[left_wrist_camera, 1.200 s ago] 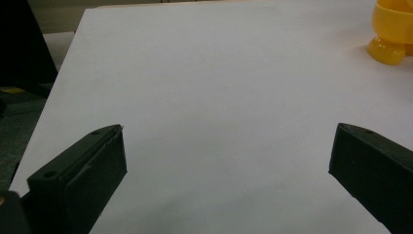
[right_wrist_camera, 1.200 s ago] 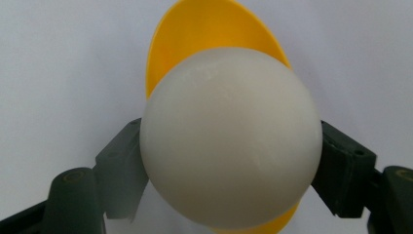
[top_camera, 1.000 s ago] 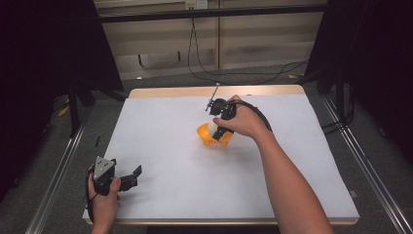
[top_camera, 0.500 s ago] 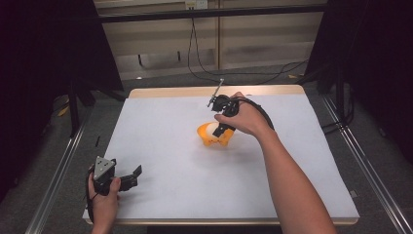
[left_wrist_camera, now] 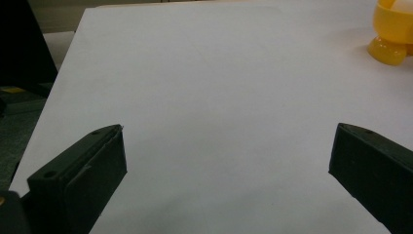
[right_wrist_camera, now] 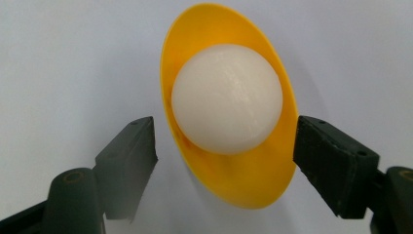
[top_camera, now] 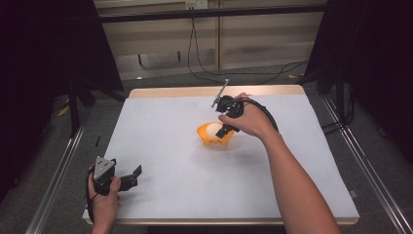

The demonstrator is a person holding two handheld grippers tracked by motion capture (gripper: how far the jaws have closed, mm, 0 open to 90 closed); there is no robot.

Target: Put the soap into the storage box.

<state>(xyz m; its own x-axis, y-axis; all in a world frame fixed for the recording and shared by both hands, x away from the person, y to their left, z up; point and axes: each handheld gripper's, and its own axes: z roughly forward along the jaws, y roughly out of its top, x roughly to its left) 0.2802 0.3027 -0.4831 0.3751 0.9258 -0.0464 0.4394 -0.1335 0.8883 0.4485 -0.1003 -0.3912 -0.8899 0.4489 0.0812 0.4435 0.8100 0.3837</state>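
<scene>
- Now we hold our right gripper (right_wrist_camera: 224,141) over the yellow cup (right_wrist_camera: 229,105), jaws just opening and apart beside it.
- A white ball (right_wrist_camera: 227,97) sits inside the cup.
- At seven o'clock, our left gripper (top_camera: 127,178) rests wide apart.

Your right tongs (top_camera: 225,130) hang over the small orange plastic cup (top_camera: 214,137), which holds a white ball (top_camera: 213,129), near the middle of the white surface (top_camera: 170,122). Your left tongs (top_camera: 131,174) rest at its near left corner, jaws apart, well away from the cup.
</scene>
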